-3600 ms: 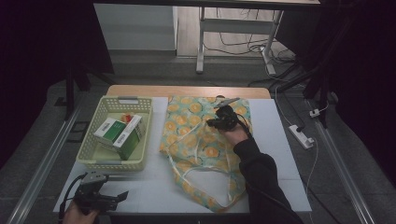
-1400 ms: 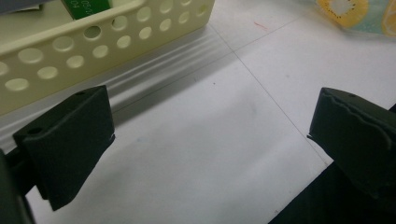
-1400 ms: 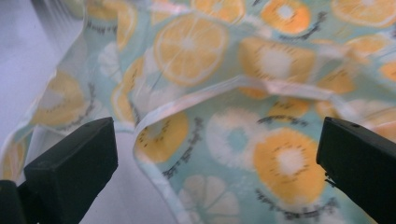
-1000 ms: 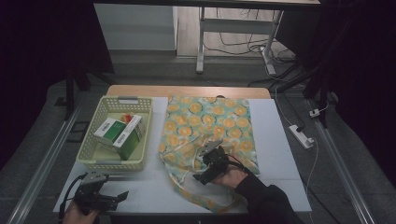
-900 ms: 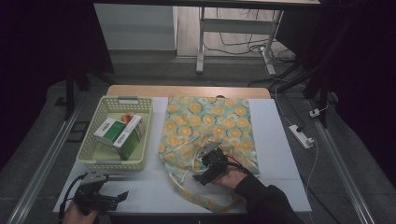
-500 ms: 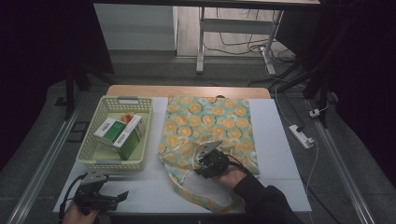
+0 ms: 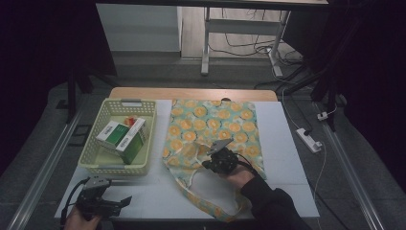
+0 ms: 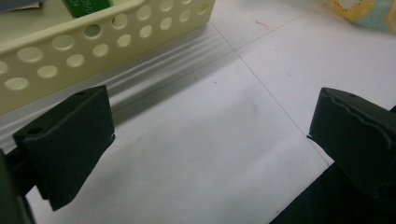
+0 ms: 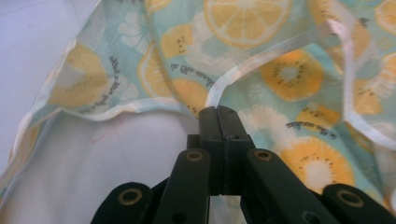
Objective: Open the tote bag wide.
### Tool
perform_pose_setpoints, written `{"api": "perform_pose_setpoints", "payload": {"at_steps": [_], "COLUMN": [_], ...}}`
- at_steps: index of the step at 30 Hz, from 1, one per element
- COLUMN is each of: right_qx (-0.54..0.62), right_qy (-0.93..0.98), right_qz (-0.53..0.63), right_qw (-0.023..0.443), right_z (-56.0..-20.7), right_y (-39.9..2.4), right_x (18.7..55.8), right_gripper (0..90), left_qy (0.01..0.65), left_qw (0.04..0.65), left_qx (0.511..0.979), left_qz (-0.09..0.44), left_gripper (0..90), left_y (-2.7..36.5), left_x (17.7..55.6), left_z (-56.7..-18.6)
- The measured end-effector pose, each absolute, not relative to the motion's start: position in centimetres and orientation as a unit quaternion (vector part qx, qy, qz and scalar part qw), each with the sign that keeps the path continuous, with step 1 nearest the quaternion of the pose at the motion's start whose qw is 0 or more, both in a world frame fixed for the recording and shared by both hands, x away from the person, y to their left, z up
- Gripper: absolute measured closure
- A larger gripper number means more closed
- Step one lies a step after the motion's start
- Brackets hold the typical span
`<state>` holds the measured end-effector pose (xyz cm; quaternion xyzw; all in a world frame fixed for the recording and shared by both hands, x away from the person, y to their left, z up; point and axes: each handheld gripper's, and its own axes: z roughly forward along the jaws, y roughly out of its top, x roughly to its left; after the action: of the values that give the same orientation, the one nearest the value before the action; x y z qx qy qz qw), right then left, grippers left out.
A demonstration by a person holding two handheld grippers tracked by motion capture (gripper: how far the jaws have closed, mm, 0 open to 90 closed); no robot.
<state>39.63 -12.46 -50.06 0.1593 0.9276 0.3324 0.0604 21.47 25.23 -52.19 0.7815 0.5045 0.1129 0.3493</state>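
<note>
- Fruit-print cloth tote bag, pale teal with orange slices (image 7: pixel 213 139): lies flat on the white table (image 7: pixel 287 158), mid-table, mouth and handles toward the person, bottom at the far edge.
- Right claw (image 7: pixel 207 165) sits at the bag's mouth. Its jaws have just been closing and now stand together, clamped on the bag's white-piped rim (image 9: pixel 212 95); in the right gripper view the fabric edge runs straight into the closed tips.
- Judgement: a grip on one layer of the opening is made; lifting that layer to open the mouth is not yet done, as the bag is flat, with a small slack at the rim.
- Left claw (image 7: pixel 122 201): jaws wide apart, nothing between them, resting low over bare table at the near left corner, well apart from the bag.
- Cream perforated plastic basket (image 7: pixel 95 158) left of the bag, just beside it; holds green-and-white cartons (image 7: pixel 122 136), untouched.
- Left to do, as I read it: open the bag, then move the cartons from the basket into it. Early stage.
</note>
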Motion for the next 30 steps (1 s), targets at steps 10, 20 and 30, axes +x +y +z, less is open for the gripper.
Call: {"api": "perform_pose_setpoints", "payload": {"at_steps": [10, 20, 30], "right_qx": [0.167, 0.136, 0.162], "right_qy": [0.930, 0.938, 0.922], "right_qz": [0.326, 0.316, 0.348], "right_qw": [0.036, 0.041, 0.049], "right_z": [-51.0, -51.5, -49.4], "right_y": [-11.5, -9.3, -10.0], "right_x": [39.8, 39.0, 39.8], "right_gripper": [67.0, 82.1, 90.0], "left_qy": [0.504, 0.504, 0.505], "left_qw": [0.348, 0.348, 0.348], "left_qx": [0.782, 0.782, 0.782], "left_qz": [0.113, 0.113, 0.113], "left_gripper": [0.2, 0.2, 0.2], "left_y": [25.2, 25.2, 25.2], "left_x": [21.5, 21.5, 21.5], "left_z": [-52.2, -52.2, -52.2]}}
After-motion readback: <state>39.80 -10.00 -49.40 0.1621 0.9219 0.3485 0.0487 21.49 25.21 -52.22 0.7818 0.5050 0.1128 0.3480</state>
